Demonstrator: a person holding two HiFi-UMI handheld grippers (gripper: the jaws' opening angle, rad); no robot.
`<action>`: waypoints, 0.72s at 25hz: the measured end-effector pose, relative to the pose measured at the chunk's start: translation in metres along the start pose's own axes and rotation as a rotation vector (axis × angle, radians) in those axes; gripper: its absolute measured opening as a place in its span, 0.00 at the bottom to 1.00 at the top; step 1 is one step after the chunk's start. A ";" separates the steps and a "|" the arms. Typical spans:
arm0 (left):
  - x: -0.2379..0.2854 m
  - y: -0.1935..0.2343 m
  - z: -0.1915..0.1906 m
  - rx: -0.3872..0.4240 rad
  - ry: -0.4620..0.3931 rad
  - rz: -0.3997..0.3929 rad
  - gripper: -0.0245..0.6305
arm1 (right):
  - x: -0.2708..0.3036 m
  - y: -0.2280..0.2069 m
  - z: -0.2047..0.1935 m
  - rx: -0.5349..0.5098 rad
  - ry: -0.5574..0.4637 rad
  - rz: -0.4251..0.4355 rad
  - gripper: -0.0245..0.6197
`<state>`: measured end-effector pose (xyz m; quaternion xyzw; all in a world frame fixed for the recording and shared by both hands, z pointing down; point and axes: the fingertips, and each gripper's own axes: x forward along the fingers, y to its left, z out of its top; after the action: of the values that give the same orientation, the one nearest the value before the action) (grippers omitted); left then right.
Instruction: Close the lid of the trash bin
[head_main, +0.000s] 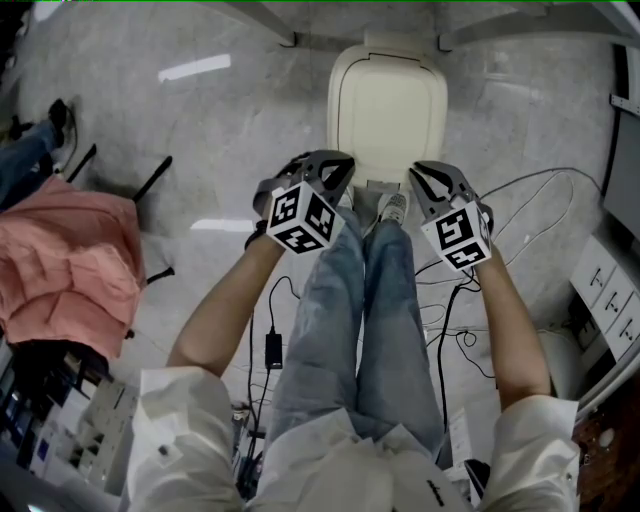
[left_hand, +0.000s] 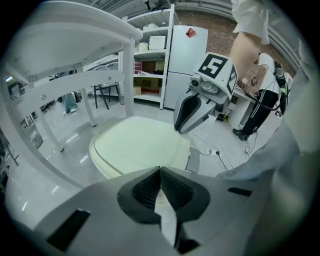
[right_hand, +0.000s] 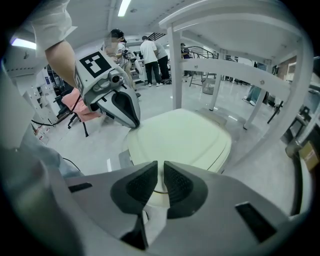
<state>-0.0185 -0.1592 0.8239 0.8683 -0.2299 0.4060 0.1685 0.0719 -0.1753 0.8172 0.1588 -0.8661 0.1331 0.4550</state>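
Cream trash bin (head_main: 387, 105) sits upper centre on the pale floor under a white frame (head_main: 268, 22), lid (left_hand: 137, 145) lying flat on the bin; grey pedal (left_hand: 193, 161) at its near edge, with the person's shoe (head_main: 393, 207) just beside. Left gripper (head_main: 338, 168) and right gripper (head_main: 422, 182) hang at mid-frame either side of the bin's near end: left jaws pressed together, right jaws nearly together with a thin slit, both empty. Loose cables (head_main: 520, 215) trail lower right, pink cloth (head_main: 65, 260) far left.

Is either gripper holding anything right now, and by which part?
Nothing is held. The left gripper and the right gripper both have their jaws drawn together on nothing, near the closed trash bin lid.
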 end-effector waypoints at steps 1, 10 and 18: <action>0.000 0.000 0.000 0.005 0.005 0.001 0.08 | 0.000 0.000 0.000 -0.002 0.005 -0.004 0.12; 0.005 0.000 -0.003 0.002 0.021 -0.001 0.08 | 0.004 0.000 -0.004 0.017 0.010 -0.009 0.12; 0.008 0.000 -0.005 -0.009 0.025 -0.002 0.08 | 0.005 0.000 -0.003 0.026 -0.004 -0.006 0.11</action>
<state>-0.0167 -0.1586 0.8331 0.8626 -0.2290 0.4155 0.1755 0.0719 -0.1751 0.8231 0.1675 -0.8648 0.1428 0.4514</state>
